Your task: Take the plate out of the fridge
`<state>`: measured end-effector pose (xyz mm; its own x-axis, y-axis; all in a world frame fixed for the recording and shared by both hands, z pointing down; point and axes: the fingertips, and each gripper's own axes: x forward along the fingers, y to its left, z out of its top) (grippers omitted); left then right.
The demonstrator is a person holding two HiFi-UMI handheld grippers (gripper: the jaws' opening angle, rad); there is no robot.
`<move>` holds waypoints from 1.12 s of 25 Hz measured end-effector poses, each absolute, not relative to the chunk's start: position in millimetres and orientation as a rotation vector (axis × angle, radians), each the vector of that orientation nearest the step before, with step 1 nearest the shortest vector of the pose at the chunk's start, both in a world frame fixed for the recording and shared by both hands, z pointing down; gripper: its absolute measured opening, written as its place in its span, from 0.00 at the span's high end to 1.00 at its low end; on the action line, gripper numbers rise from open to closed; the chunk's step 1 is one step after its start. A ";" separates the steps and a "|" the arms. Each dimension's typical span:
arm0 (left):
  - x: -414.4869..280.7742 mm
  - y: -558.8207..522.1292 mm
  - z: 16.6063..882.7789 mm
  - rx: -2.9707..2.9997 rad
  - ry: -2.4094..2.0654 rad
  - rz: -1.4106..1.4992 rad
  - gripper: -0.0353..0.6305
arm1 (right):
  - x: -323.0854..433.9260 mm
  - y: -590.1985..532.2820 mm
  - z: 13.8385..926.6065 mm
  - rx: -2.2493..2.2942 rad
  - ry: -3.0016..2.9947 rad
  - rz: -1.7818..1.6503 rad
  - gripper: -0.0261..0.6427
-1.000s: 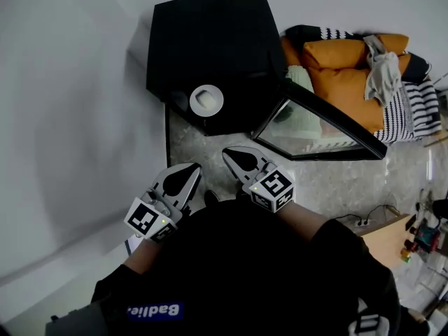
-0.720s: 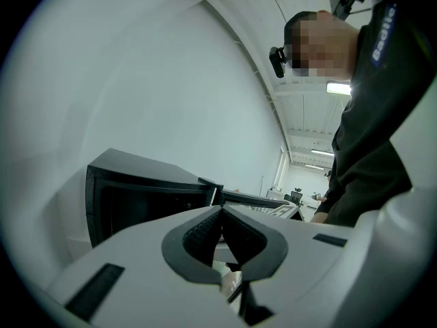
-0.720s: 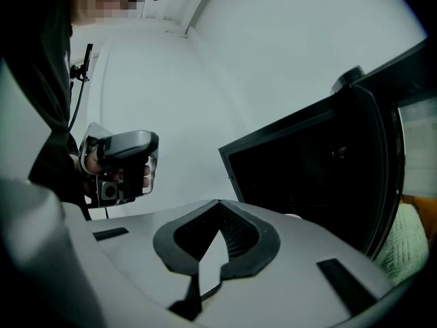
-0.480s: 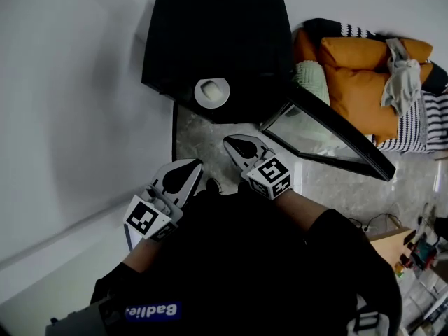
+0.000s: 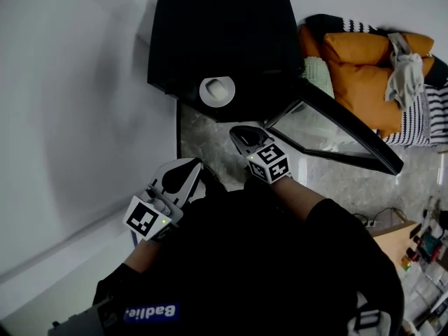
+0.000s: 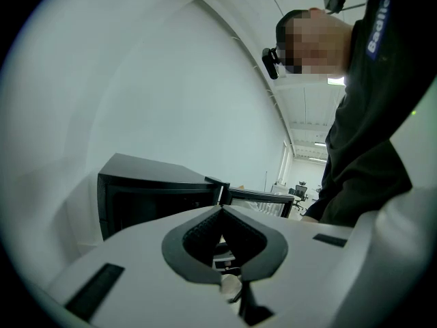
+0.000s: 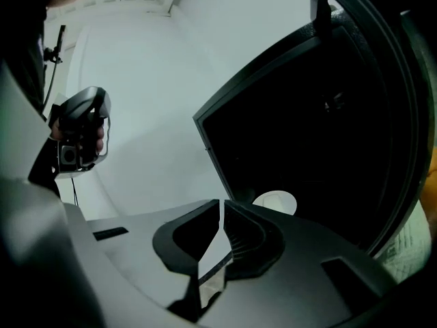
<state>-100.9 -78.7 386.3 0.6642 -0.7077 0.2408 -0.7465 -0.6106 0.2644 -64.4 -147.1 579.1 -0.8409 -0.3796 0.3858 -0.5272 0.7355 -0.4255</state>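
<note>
Currently: left tool [image 6: 220, 210] and right tool [image 7: 222, 203] each pressed together, empty; white plate [image 5: 217, 91] inside open black fridge [image 5: 217, 26].

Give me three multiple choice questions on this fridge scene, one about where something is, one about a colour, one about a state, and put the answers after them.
1. Where is the plate?
A. on the floor
B. inside the fridge
C. on the orange cushions

2. What colour is the fridge?
A. white
B. silver
C. black

3. How does the fridge door stand?
A. open
B. shut
C. taken off

Answers:
1 B, since the right gripper view shows the plate lying in the fridge's dark interior.
2 C, since the fridge's top and sides are black in the head view.
3 A, since the door stands swung out to the right of the fridge in the head view.
</note>
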 end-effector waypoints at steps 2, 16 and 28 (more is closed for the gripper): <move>-112.4 -76.8 384.8 2.553 -1.148 0.160 0.94 | -68.7 -148.3 588.7 0.740 -2.637 0.789 0.95; -158.4 -72.3 391.8 2.559 -1.108 0.202 0.94 | -99.8 -176.3 656.9 0.878 -2.492 1.034 0.81; -178.5 -71.5 403.9 2.516 -1.120 0.270 0.94 | -103.2 -224.5 742.0 1.123 -2.247 1.613 0.70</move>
<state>-178.5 -71.5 403.9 0.6652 -0.6750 0.3192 -0.7463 -0.6142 0.2566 -103.2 -224.5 742.0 -0.7064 -0.4789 0.5212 -0.6469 0.1380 -0.7500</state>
